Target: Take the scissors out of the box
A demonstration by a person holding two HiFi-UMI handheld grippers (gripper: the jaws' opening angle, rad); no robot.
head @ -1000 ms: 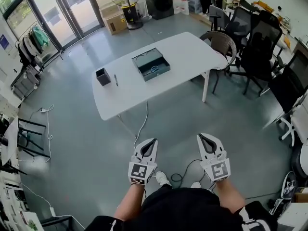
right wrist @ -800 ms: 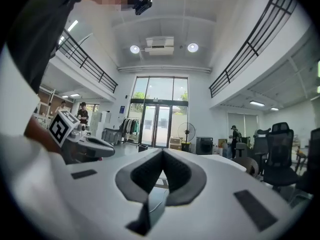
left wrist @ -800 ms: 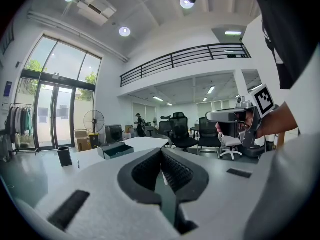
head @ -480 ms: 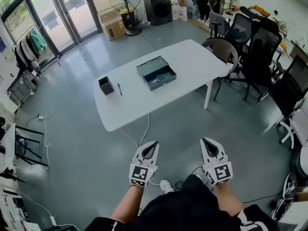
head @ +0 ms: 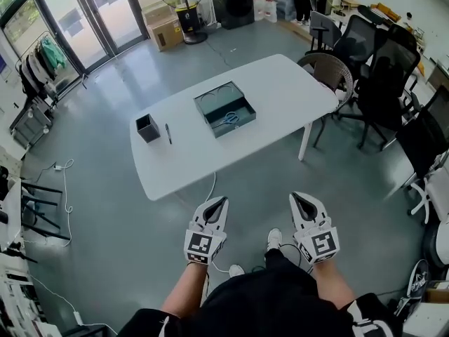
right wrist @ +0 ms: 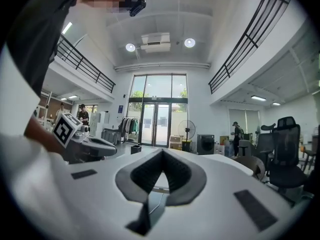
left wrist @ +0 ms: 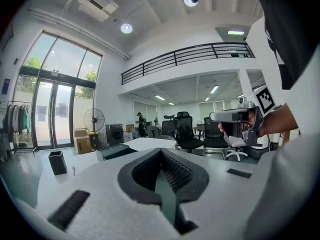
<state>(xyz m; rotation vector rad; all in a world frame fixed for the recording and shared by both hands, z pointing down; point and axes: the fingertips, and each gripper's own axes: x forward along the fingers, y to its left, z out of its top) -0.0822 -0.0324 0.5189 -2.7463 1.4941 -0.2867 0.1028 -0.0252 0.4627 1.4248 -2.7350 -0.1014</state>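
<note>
Scissors (head: 228, 119) are seen lying flat in the open box (head: 210, 97), which stands about the middle of the bench (head: 287, 83). The left hand-held gripper (head: 219, 202) and the right hand-held gripper (head: 297, 199) are held well apart from it, jaws together, with nothing between them. If the jaws are not opened before the box is entered, the scissors may be shoved against a wall or the box pushed along. A cable (head: 208, 185) on the floor by the near edge could be tripped over.
</note>
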